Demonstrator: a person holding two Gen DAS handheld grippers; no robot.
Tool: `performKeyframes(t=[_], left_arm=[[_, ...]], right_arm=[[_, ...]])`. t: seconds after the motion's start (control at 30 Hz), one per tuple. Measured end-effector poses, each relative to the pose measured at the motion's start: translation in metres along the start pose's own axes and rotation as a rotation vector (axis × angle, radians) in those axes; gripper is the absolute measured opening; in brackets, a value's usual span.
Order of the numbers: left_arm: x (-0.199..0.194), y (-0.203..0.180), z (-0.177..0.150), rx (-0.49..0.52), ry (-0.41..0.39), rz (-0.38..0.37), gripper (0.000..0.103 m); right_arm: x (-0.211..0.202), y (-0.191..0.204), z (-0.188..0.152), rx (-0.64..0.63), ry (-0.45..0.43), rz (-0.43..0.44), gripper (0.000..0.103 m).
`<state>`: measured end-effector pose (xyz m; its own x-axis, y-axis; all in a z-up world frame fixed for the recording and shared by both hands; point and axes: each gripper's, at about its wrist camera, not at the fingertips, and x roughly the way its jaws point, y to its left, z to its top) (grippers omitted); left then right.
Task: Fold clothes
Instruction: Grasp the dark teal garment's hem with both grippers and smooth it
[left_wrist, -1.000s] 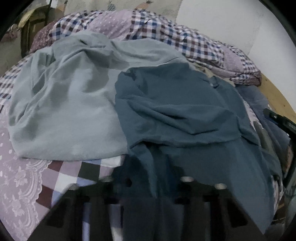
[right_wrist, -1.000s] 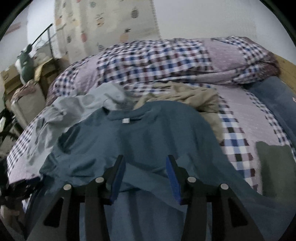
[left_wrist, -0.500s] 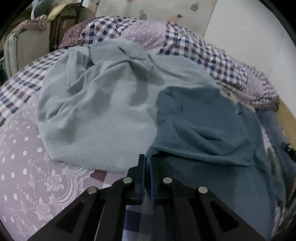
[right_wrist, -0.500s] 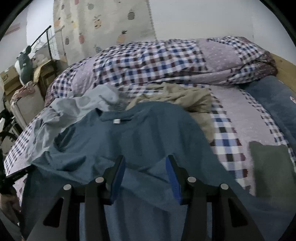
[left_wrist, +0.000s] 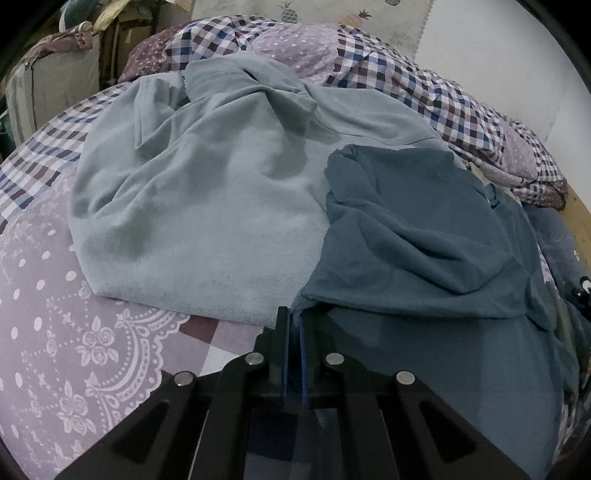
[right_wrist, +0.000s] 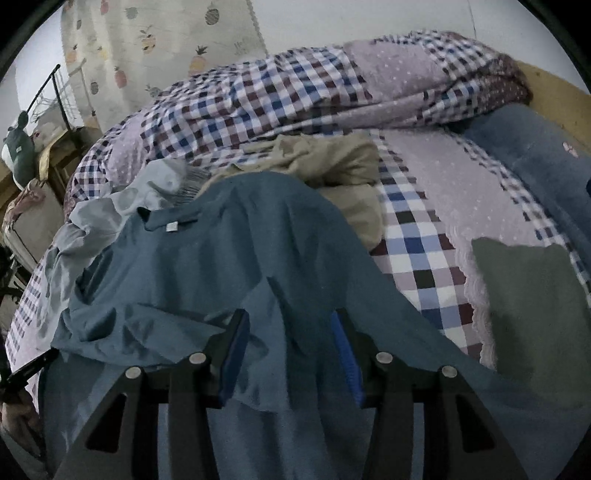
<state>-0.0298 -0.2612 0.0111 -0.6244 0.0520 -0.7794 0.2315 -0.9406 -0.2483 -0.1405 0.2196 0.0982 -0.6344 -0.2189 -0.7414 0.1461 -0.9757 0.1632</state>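
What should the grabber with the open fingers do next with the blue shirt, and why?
Probably close the right gripper on the dark blue shirt. Its jaws stand open with a ridge of that shirt lying between them, not pinched. The left gripper is already shut on the shirt's edge, so a second grip would likely let both hands lift and spread it for folding.

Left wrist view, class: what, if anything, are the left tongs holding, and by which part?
The left tongs are shut on the dark blue shirt, pinching a near edge or corner. Which part exactly cannot be told.
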Motion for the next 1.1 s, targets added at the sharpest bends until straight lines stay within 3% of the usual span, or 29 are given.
performKeyframes(t=[0.2,0.37,0.43,0.53,0.57,0.6,0.63,0.83,0.87,0.9,0.97,1.1], left_arm=[[0.001,0.000,0.002,0.003,-0.001,-0.005,0.004],[0.000,-0.001,0.003,0.009,-0.002,-0.015,0.005],[0.000,-0.002,0.003,0.012,-0.003,-0.019,0.012],[-0.004,-0.009,0.003,0.048,-0.021,-0.025,0.038],[-0.005,-0.011,0.004,0.060,-0.027,-0.027,0.051],[-0.006,-0.013,0.004,0.072,-0.033,-0.028,0.058],[-0.006,-0.014,0.005,0.075,-0.035,-0.025,0.059],[-0.001,-0.016,0.009,0.081,-0.038,-0.023,0.058],[0.000,-0.016,0.009,0.076,-0.035,-0.029,0.053],[0.001,-0.015,0.009,0.069,-0.033,-0.032,0.035],[0.002,-0.013,0.010,0.054,-0.028,-0.037,0.012],[0.003,-0.010,0.009,0.026,-0.033,-0.038,0.007]], right_arm=[[0.021,0.017,0.001,-0.119,0.052,0.008,0.049],[0.006,0.022,-0.019,-0.132,0.074,-0.001,0.049],[0.002,0.023,-0.030,-0.141,0.083,-0.008,0.049],[-0.003,0.024,-0.045,-0.137,0.096,-0.019,0.049],[-0.004,0.023,-0.050,-0.132,0.099,-0.022,0.049],[-0.008,0.023,-0.053,-0.124,0.092,-0.022,0.049],[-0.011,0.023,-0.056,-0.120,0.081,-0.027,0.049],[-0.028,0.045,-0.077,-0.302,0.001,-0.122,0.049],[-0.030,0.054,-0.082,-0.374,-0.022,-0.155,0.049],[-0.031,0.060,-0.085,-0.430,-0.040,-0.176,0.049],[-0.031,0.072,-0.092,-0.548,-0.071,-0.214,0.049],[-0.018,0.094,-0.104,-0.775,-0.101,-0.295,0.049]])
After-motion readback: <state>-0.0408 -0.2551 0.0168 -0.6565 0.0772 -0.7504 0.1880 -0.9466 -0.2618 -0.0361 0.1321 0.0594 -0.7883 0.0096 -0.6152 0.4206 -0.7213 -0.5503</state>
